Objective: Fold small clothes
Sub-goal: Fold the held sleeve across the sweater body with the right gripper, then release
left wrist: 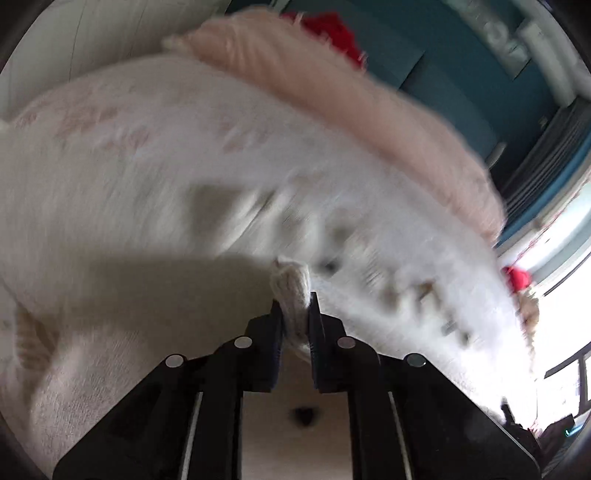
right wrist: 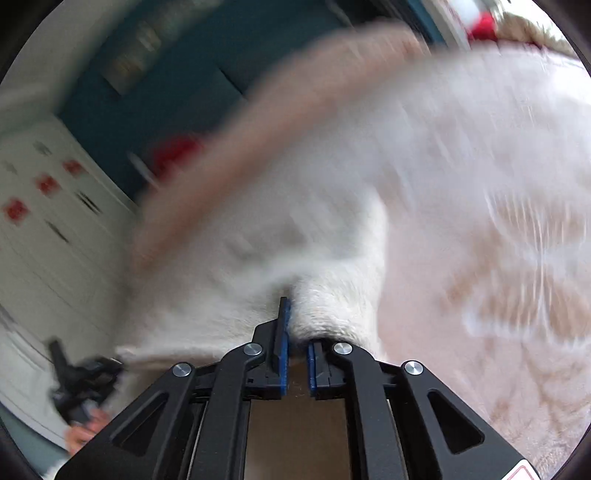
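Both grippers pinch a fuzzy white knitted garment over a soft, pale, fleecy surface in a teal-walled room.

The pale pink-cream fleecy blanket (right wrist: 498, 295) covers the surface, with a long pink fringed cushion (left wrist: 332, 85) along its far edge and a red fabric item (left wrist: 332, 29) behind that; the dark teal wall (left wrist: 443, 66) rises beyond, and white panelled cupboard doors (right wrist: 44, 229) stand at the left of the right wrist view. The left gripper (left wrist: 295, 314) is nearly closed on a bunched corner of the white knitted garment (left wrist: 221, 177), which spreads ahead, blurred. The right gripper (right wrist: 297, 332) is likewise nearly closed on another edge of it. Bright window light (left wrist: 554, 295) washes out the blanket's right edge.
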`<act>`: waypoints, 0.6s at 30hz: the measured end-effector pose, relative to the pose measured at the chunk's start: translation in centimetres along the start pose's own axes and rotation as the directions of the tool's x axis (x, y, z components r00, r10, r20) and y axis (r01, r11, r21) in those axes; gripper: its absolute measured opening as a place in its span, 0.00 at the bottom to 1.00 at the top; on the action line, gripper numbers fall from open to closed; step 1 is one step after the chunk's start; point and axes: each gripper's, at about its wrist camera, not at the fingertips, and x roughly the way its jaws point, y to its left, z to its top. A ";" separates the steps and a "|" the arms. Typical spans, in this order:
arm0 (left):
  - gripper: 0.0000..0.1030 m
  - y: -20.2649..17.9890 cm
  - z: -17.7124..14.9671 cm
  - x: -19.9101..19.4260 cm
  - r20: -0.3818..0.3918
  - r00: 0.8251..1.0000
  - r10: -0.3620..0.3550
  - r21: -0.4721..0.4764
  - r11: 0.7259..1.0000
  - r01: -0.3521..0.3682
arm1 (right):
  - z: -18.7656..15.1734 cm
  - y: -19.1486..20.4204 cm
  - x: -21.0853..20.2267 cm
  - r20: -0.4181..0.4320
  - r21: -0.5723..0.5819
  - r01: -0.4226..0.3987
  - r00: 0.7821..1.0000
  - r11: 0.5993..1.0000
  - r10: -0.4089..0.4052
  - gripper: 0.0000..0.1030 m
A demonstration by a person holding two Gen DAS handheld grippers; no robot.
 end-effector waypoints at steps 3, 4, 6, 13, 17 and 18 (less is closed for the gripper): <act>0.13 1.7 -1.8 0.7 0.000 1.000 0.016 0.015 1.000 -0.016 | -0.4 -1.1 0.3 -0.032 0.052 0.007 0.999 0.999 -0.005 0.07; 0.14 1.6 -2.0 0.0 0.013 1.000 0.011 0.019 1.000 -0.011 | 0.0 -0.2 -0.9 -0.008 0.037 0.016 1.000 0.999 -0.016 0.09; 0.16 1.7 -2.2 -0.8 0.018 1.000 -0.014 -0.009 1.000 0.014 | -0.3 1.5 -2.6 0.032 -0.031 0.020 0.999 0.999 -0.019 0.12; 0.79 8.9 -2.2 -8.0 0.100 0.995 0.008 -0.100 0.995 0.003 | -5.7 4.0 -3.8 -0.002 -0.194 0.189 0.981 0.963 -0.193 0.41; 0.89 19.1 1.0 -12.3 0.171 0.975 0.143 -0.273 0.958 -0.092 | -11.1 5.8 -4.3 -0.016 -0.286 0.164 0.984 0.944 -0.176 0.63; 0.89 21.7 1.9 -13.1 0.173 0.966 0.192 -0.325 0.937 -0.128 | -12.0 6.2 -4.1 -0.008 -0.319 0.193 0.978 0.928 -0.206 0.64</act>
